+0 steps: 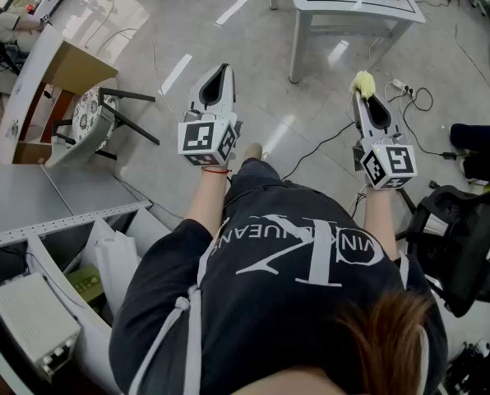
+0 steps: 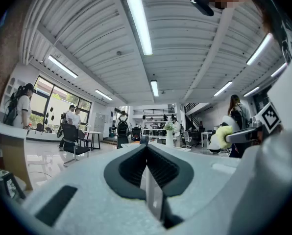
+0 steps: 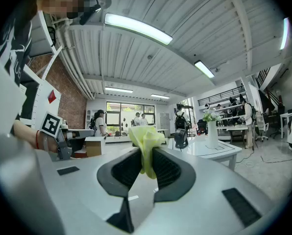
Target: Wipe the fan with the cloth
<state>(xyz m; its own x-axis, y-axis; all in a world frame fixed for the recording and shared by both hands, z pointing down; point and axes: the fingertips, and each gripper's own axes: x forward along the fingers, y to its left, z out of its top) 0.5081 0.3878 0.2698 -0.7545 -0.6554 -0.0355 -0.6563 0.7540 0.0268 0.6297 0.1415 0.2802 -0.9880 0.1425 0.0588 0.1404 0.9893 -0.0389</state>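
– Where is the pale yellow crumpled cloth [image 3: 145, 136] just now?

– Pinched in the right hand-held gripper [image 3: 146, 153]. Its two dark ribbed pads press on the cloth from both sides, and a bunch of it sticks up above the tips. From the head view you see the same yellow tuft [image 1: 362, 83] at the end of that gripper [image 1: 362, 95], held out level over the grey polished floor [image 1: 253, 48].

– And the left hand-held gripper [image 2: 147, 148]?

– Pressed together, with nothing between the pads. It is held level too [image 1: 220, 76], beside the right one but well apart from it.

– Can you see the fan?

– Yes, in the right gripper view: a small black desk fan [image 3: 181, 137] stands on a white rectangular surface [image 3: 219, 153] ahead, with a white vase of flowers [image 3: 212, 131] just beside it. The cloth is not touching the fan; open floor lies between the person and that surface.

– Anything else close by?

– A black chair [image 1: 459, 245] at the person's right, and a grey shelf unit [image 1: 39, 204] with a white box [image 1: 31, 319] at the left.
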